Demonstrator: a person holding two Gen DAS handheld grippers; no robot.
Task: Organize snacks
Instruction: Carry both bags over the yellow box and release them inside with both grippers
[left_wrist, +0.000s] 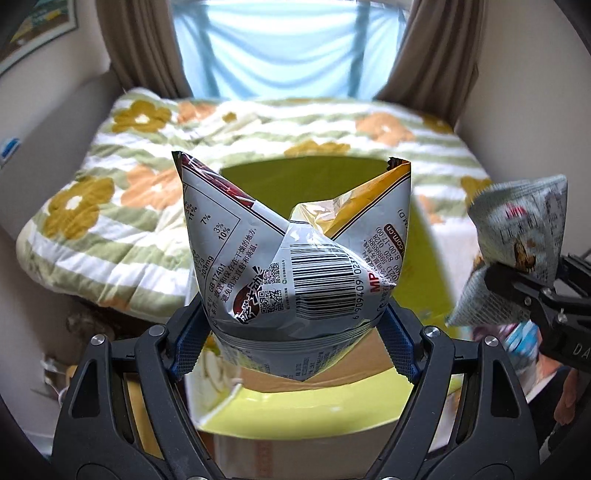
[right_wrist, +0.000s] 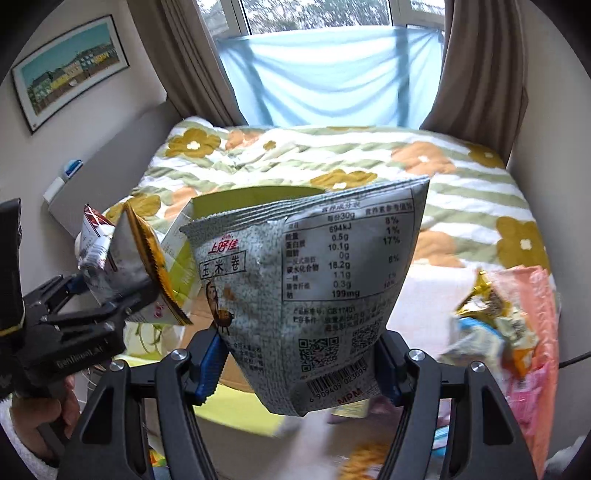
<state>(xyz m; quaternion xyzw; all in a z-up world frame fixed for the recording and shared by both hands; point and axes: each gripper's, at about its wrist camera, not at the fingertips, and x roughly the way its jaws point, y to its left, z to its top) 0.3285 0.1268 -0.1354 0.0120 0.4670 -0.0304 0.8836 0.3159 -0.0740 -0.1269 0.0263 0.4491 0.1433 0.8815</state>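
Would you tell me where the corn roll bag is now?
The corn roll bag is clamped in the right gripper, above the green box, before the bed.

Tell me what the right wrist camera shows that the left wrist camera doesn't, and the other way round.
Only the right wrist view shows the pink bag of snacks and the whole framed picture. Only the left wrist view shows the yellow-trimmed packet's barcode. Both show the left gripper shut on the yellow-trimmed packet, the right gripper shut on the grey speckled packet, the green-lined box and the flowered quilt.
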